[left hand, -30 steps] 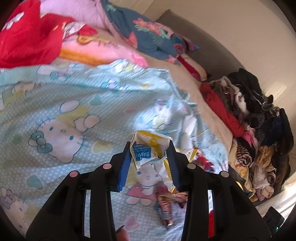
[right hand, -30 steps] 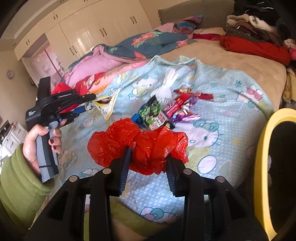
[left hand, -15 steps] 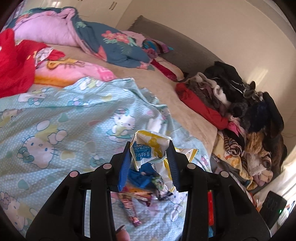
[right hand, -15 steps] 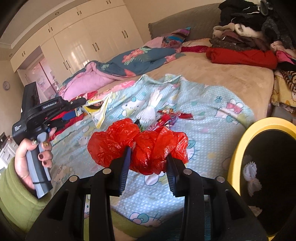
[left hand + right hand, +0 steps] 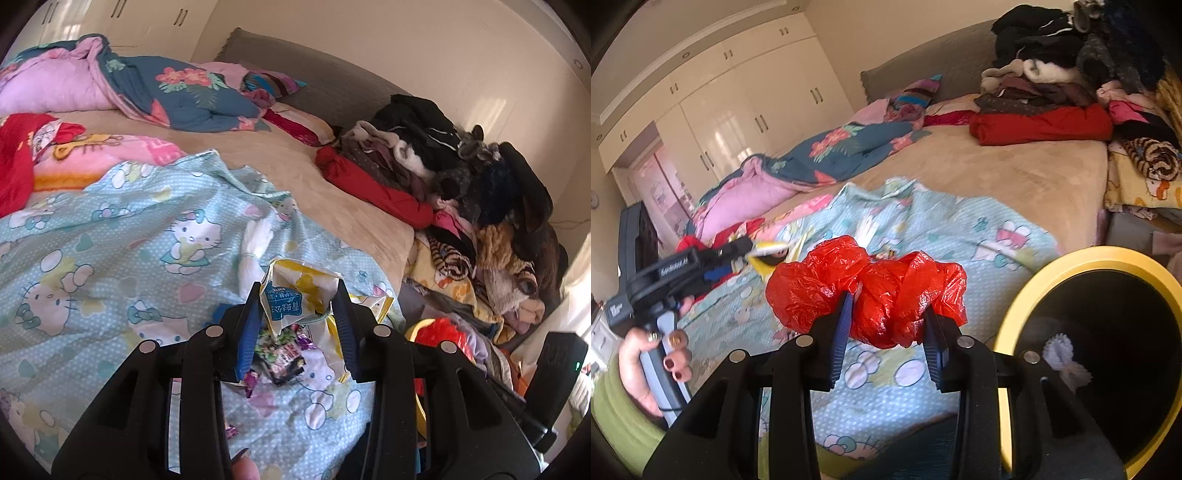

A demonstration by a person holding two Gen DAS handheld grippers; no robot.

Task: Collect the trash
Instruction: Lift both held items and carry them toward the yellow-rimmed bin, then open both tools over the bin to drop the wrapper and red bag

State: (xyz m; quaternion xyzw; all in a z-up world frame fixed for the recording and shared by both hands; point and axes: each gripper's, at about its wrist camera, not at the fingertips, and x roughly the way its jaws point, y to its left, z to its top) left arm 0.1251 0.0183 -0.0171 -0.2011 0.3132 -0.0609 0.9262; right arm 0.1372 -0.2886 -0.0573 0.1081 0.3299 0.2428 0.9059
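Observation:
My left gripper (image 5: pixel 297 295) is shut on a crumpled yellow-and-white snack wrapper (image 5: pixel 295 291), held above the blue cartoon-print blanket (image 5: pixel 110 229). Several small candy wrappers (image 5: pixel 280 350) lie on the blanket just below it. My right gripper (image 5: pixel 888 310) is shut on a crumpled red plastic bag (image 5: pixel 864 291). A yellow-rimmed bin (image 5: pixel 1082 258) with a dark inside stands at the right of the right wrist view, white tissue (image 5: pixel 1065 362) in it. The left gripper (image 5: pixel 713 258) shows there too, held by a hand, with the yellow wrapper (image 5: pixel 768 254) at its tip.
A pile of clothes (image 5: pixel 461 177) covers the right side of the bed. Folded quilts (image 5: pixel 166 92) lie at the far end near the headboard. White wardrobes (image 5: pixel 738 103) line the back wall. A white tissue (image 5: pixel 255 251) lies on the blanket.
Both grippers have risen and swung right with their loads. The bin has come further into the right wrist view. The candy wrappers now lie under the left gripper.

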